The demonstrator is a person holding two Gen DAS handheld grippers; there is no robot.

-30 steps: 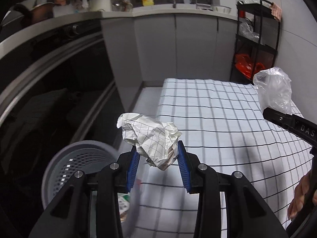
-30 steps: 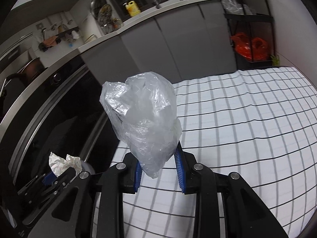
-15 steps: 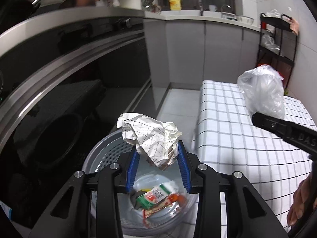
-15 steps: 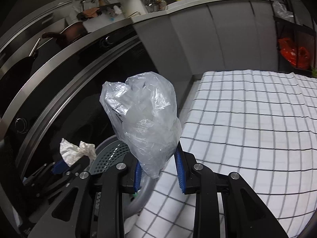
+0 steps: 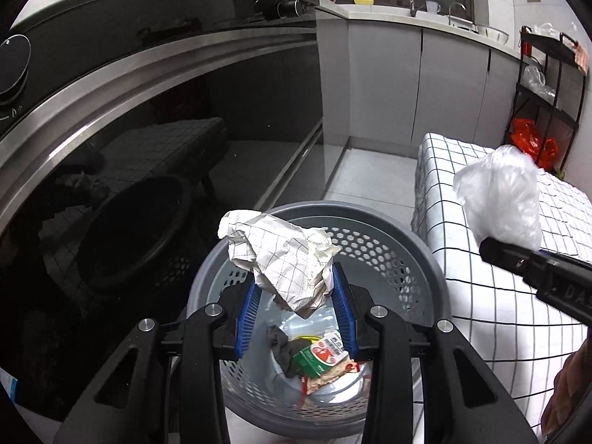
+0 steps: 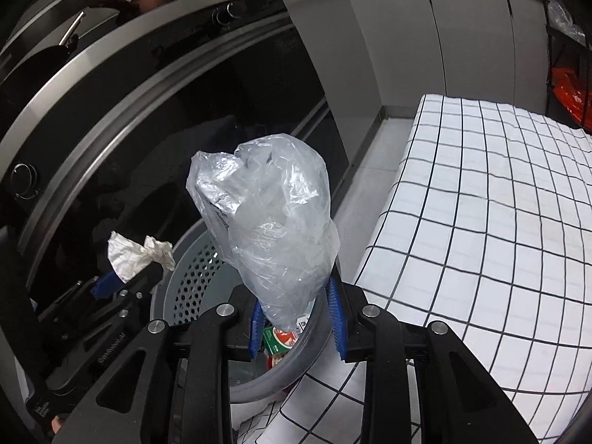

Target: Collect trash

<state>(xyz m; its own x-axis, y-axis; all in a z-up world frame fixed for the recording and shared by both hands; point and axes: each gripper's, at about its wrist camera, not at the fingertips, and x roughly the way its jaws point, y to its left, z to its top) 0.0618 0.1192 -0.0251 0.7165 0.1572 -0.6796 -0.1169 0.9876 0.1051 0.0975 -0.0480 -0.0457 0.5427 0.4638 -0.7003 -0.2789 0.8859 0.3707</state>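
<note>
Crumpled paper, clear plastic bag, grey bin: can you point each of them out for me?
crumpled paper (image 5: 285, 255): left wrist view, middle of the checked wad.
clear plastic bag (image 6: 270, 218): right wrist view, middle of its bulging body.
grey bin (image 5: 407, 236): left wrist view, far right rim.

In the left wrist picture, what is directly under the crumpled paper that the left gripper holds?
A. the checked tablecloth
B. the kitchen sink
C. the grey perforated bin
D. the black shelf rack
C: the left gripper is shut on the paper above the open bin, whose bottom already holds trash; the cloth lies to the right.
</note>
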